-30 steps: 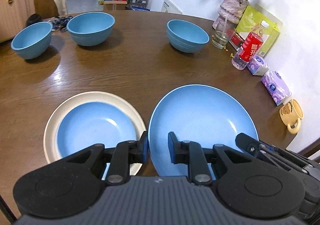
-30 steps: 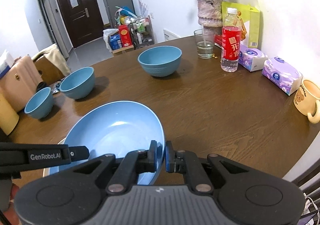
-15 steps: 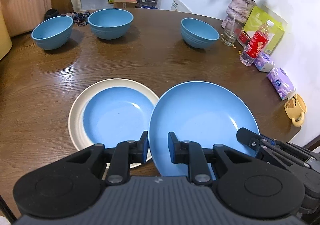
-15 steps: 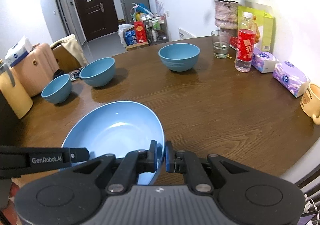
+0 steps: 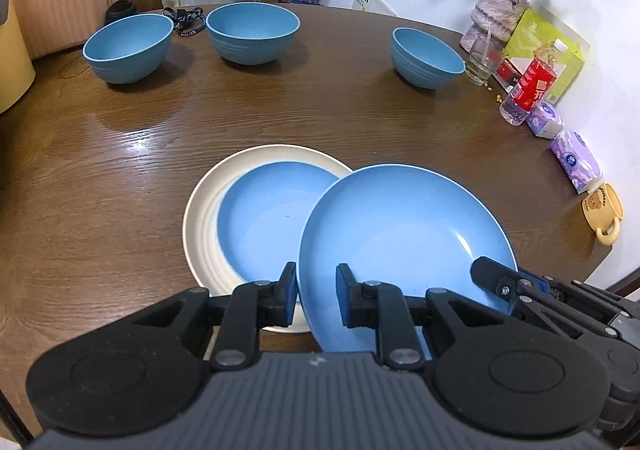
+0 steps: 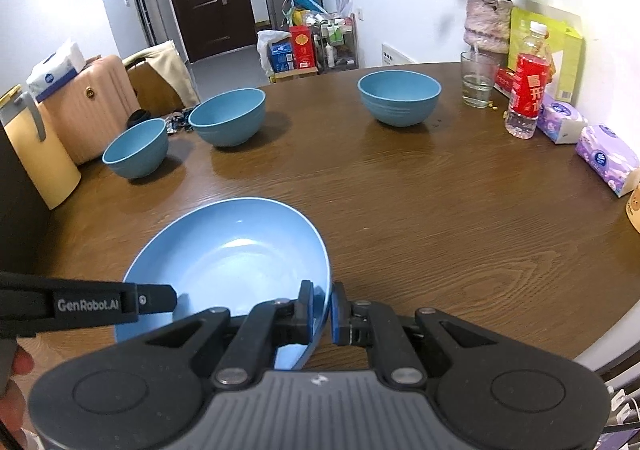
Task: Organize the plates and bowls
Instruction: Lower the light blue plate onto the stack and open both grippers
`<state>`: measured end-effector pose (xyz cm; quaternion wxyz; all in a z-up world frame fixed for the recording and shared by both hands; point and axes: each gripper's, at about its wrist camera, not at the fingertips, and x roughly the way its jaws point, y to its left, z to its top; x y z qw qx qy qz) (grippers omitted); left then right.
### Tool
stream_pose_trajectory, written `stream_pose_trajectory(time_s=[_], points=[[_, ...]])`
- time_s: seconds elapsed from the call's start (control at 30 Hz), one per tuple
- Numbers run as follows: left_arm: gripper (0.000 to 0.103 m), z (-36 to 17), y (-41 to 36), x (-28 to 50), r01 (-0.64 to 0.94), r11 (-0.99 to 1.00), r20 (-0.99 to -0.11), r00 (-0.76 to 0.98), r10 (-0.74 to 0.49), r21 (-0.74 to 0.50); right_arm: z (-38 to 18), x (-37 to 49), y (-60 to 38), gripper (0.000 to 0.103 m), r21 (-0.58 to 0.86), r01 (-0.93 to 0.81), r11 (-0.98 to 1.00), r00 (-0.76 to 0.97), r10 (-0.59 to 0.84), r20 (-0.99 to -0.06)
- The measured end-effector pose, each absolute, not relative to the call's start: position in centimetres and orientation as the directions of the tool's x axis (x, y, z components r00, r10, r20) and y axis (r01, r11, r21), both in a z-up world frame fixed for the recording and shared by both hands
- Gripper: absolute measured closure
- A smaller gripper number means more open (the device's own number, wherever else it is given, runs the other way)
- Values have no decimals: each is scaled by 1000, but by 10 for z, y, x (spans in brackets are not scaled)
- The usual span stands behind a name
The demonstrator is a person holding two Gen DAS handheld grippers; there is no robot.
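A wide, shallow blue plate, clamped at its near rim by the fingers of both the left gripper and the right gripper, has been carried sideways until it partly overlaps the blue plate stacked on a cream plate on the brown wooden tabletop, nearly ready for stacking.

My two grippers hold a big blue plate tilted, overlapping a small blue plate on a cream plate. Three blue bowls stand far across the desk, well apart.
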<state>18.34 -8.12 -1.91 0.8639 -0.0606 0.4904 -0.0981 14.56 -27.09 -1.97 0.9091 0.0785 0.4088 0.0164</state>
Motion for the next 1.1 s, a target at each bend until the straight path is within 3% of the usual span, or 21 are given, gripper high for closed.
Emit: stream_pose_trajectory(time_s=[0.53,1.1], points=[[82,-42,-31,227,153,968,-848,467,-250,-201,-35,181,-219,95,136,57,989,640,68,-765],[82,-72,-34,262,113,979,-871,447,-204,-171,-66,228,-216,93,101,-32,994,582,100,-807]])
